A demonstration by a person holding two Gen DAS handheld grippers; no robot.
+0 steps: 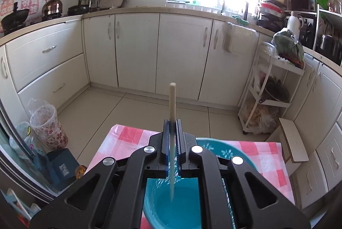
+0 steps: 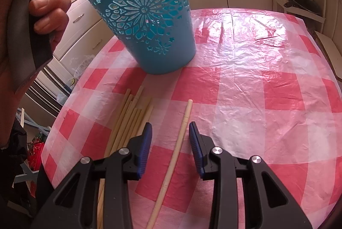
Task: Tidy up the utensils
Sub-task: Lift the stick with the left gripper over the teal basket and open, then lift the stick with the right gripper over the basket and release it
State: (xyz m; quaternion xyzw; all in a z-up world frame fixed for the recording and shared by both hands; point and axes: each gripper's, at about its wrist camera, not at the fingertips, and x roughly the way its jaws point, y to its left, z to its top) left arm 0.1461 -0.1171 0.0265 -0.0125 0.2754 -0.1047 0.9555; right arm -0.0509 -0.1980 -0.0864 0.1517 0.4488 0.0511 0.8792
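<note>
Your table wears a pink-and-white checked cloth [image 2: 245,100] under a glossy plastic sheet, with white cabinets [image 1: 136,51] beyond it and a white shelf trolley [image 1: 269,96] at the far right. At the far left of the table stands the blue cup [image 2: 147,21], its wall cut through with flower patterns; seen from your right gripper it leans toward the left.

Your left gripper [image 1: 172,132] is clenched on one pale chopstick [image 1: 172,100], held upright, its blunt end above the pads and its thin end down inside the cup's mouth [image 1: 171,203]. Your left hand [image 2: 40,15] grips that tool at the far left.

Your right gripper [image 2: 170,139] is spread wide and holds nothing. A single chopstick [image 2: 175,156] lies flat on the cloth between its fingers, touching neither. Just left of it a bundle of chopsticks [image 2: 130,115] lies side by side, partly hidden by the left finger, pointing toward the cup.
</note>
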